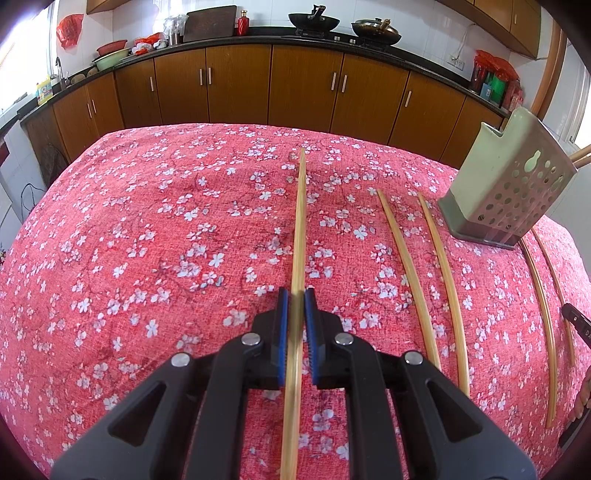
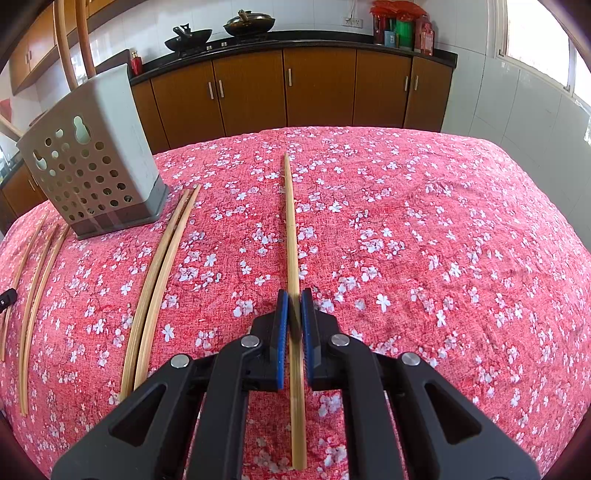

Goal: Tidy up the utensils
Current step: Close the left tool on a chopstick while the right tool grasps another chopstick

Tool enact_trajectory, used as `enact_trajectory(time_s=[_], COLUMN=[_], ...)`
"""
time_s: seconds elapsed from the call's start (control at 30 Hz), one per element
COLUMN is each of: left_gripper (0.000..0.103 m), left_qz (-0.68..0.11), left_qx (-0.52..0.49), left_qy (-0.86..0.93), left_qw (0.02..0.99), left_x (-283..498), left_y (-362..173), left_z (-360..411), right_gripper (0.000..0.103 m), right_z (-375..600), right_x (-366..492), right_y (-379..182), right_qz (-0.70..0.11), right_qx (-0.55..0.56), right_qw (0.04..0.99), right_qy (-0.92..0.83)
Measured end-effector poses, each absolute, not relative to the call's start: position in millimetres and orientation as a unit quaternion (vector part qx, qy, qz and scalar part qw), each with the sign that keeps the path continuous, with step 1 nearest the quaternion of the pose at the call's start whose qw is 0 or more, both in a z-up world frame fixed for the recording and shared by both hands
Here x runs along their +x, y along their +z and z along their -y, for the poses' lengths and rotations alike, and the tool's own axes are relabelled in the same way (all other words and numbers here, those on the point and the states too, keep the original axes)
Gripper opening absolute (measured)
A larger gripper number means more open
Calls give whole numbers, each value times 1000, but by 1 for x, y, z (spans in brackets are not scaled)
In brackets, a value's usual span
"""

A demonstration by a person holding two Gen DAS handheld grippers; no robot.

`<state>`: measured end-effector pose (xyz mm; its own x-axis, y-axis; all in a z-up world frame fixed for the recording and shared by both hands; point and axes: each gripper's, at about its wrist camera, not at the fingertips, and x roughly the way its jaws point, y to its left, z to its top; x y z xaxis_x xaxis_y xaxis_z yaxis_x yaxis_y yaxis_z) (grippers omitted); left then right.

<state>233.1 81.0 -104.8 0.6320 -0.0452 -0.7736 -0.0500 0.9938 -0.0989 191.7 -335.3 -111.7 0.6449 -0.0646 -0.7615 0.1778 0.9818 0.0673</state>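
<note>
My left gripper (image 1: 296,295) is shut on a bamboo chopstick (image 1: 300,221) that runs forward from its blue pads over the red floral tablecloth (image 1: 147,240). In the right wrist view, my right gripper (image 2: 294,295) is likewise shut on a bamboo chopstick (image 2: 291,221) pointing straight ahead. A grey-green perforated utensil holder (image 1: 509,177) (image 2: 92,158) stands on the cloth between the two grippers, right of the left one and left of the right one. Sticks rise out of its top (image 2: 62,37). Several loose chopsticks (image 1: 406,266) (image 2: 159,280) lie on the cloth near the holder.
More loose chopsticks (image 1: 546,325) (image 2: 37,295) lie beside the holder's base. Brown kitchen cabinets (image 1: 240,85) and a dark counter with woks (image 1: 314,20) run behind the table. A window (image 2: 535,37) is at the right. The cloth's right half in the right wrist view bears only flowers.
</note>
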Motion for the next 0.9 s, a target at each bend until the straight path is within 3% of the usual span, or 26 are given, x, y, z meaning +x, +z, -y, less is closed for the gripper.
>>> enact_trajectory(time_s=[0.9], left_gripper=[13], left_qz=[-430], left_qx=[-56], left_qy=[0], left_qw=[901], left_x=[235], left_y=[-105], left_z=[-84], right_gripper=[9], right_z=[337], right_x=[192], right_y=[-112], right_qz=[-416], right_qx=[69], right_qw=[904], right_qy=[-67])
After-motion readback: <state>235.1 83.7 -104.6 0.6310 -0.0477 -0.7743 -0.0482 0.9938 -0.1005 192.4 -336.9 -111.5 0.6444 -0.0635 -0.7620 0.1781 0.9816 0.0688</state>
